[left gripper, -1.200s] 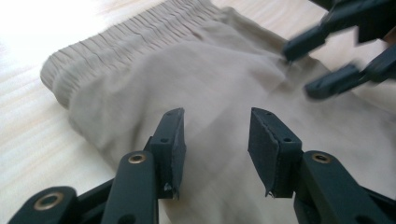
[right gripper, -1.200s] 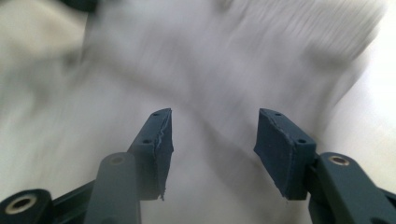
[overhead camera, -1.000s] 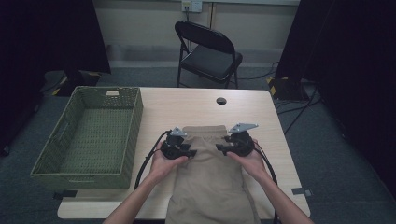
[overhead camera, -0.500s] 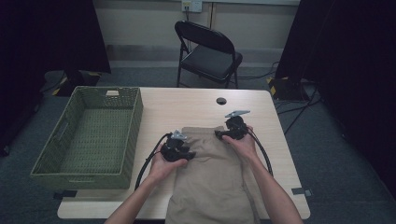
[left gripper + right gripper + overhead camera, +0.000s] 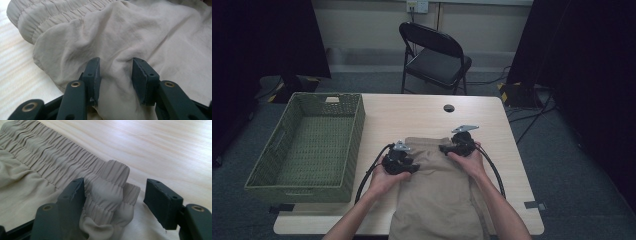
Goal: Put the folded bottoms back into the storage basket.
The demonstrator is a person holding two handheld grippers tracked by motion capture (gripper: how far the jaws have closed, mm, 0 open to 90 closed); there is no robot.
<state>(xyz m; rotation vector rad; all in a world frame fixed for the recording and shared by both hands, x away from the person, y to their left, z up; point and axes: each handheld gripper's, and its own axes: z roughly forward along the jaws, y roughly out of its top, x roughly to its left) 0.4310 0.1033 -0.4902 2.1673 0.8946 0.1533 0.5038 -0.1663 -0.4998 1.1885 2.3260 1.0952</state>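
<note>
Both grippers at the waistband of khaki trousers on the table

The trousers (image 5: 439, 190) lie flat near the table's (image 5: 412, 117) front edge. The left gripper (image 5: 116, 80) pinches a ridge of cloth below the waistband; the right gripper (image 5: 113, 202), jaws having just been opening, stands released around the bunched waistband corner. A wicker basket (image 5: 357, 125) sits to the left.

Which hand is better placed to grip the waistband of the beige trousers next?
The right. The right gripper has the bunched waistband corner between its open fingers, one touching it. The left gripper pinches plain cloth below the waistband.
</note>
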